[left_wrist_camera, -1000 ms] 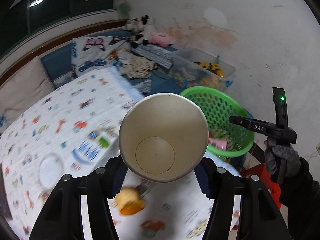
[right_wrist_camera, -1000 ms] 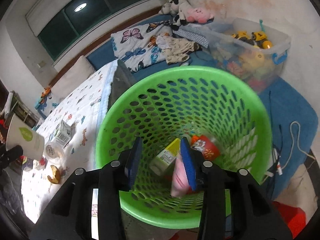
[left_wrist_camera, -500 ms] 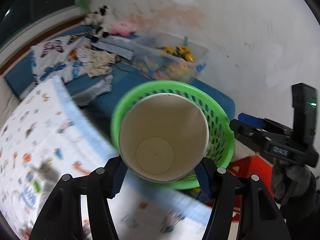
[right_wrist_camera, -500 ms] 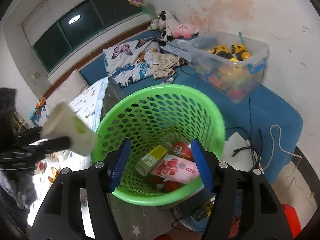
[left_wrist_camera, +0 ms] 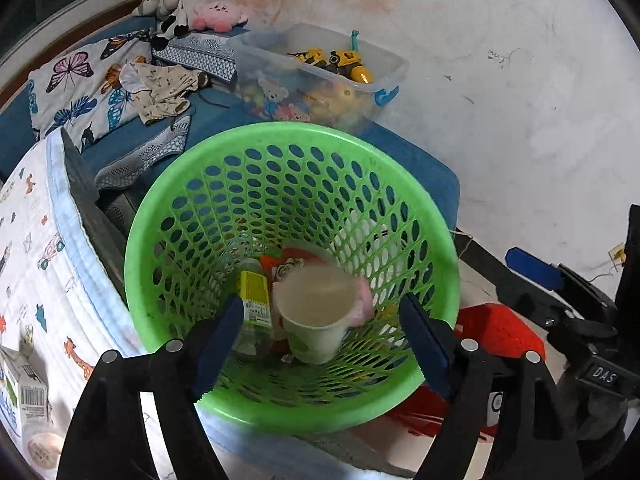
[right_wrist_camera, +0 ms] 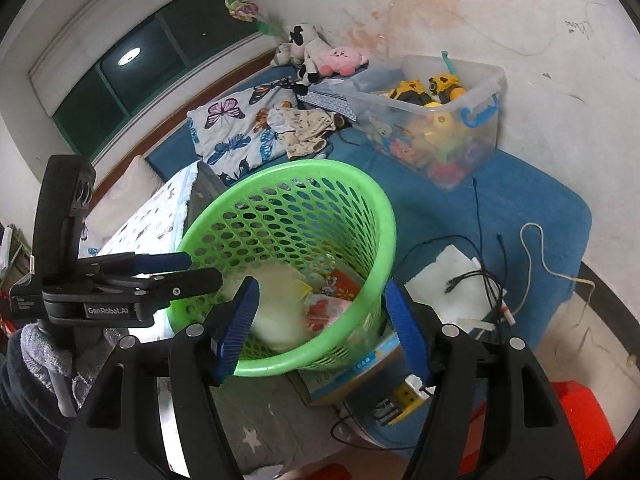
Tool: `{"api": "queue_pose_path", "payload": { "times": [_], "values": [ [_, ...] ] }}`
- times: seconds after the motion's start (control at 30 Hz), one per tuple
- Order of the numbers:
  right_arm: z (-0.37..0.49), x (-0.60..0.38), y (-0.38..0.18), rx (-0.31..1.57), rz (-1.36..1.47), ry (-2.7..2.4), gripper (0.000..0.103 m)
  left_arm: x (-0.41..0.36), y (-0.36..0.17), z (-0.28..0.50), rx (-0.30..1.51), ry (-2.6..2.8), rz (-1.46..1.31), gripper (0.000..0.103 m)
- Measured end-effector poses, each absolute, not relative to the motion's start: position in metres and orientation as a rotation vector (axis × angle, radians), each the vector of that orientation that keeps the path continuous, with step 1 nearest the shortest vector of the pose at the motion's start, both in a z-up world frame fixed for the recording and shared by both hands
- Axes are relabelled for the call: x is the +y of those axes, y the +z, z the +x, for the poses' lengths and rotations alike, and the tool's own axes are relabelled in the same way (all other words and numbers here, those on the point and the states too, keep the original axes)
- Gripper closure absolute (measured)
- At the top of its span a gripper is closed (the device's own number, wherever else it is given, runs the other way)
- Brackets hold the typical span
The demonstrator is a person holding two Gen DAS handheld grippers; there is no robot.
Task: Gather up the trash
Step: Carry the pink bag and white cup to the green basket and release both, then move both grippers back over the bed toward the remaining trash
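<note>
Lying inside green basket (left_wrist_camera: 168, 208): paper cup (left_wrist_camera: 316, 316), mouth up, between and beyond spread, empty left gripper (left_wrist_camera: 320, 344) fingers. Right gripper (right_wrist_camera: 320, 320), at 3 o'clock, likewise wide, empty.

The basket (left_wrist_camera: 256, 408) occupies the centre of the left wrist frame. Inside it, the paper cup (left_wrist_camera: 316, 320) lies at lower centre, with a bottle (left_wrist_camera: 256, 300) just left of it and wrappers (left_wrist_camera: 292, 264) behind it. The toy bin (left_wrist_camera: 320, 80) sits above the basket at upper centre. Stuffed toys (left_wrist_camera: 180, 4) and a pillow (left_wrist_camera: 80, 88) occupy the upper left. A carton (left_wrist_camera: 28, 392) lies on the sheet (left_wrist_camera: 40, 240) at lower left.
</note>
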State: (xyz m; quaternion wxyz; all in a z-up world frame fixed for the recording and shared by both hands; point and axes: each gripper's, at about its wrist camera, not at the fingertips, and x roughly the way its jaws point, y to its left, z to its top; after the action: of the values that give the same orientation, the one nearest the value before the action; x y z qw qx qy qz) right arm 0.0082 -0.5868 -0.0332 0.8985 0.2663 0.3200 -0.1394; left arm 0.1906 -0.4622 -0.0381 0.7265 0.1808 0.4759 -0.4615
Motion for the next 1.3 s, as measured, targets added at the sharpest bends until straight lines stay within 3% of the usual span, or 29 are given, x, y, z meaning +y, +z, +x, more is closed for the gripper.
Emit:
{"api": "queue_pose_path", "payload": {
  "times": [0.53,1.3],
  "values": [
    [0.017,-0.548,-0.014,0.664,0.5,-0.194,0.033,-0.35,0.011,0.193,0.911,-0.913,0.295,0.026],
    [0.113,-0.397,-0.011,0.771,0.321,0.145,0.027,-0.121,0.027,0.208,0.833,-0.539,0.107,0.024]
  ]
}}
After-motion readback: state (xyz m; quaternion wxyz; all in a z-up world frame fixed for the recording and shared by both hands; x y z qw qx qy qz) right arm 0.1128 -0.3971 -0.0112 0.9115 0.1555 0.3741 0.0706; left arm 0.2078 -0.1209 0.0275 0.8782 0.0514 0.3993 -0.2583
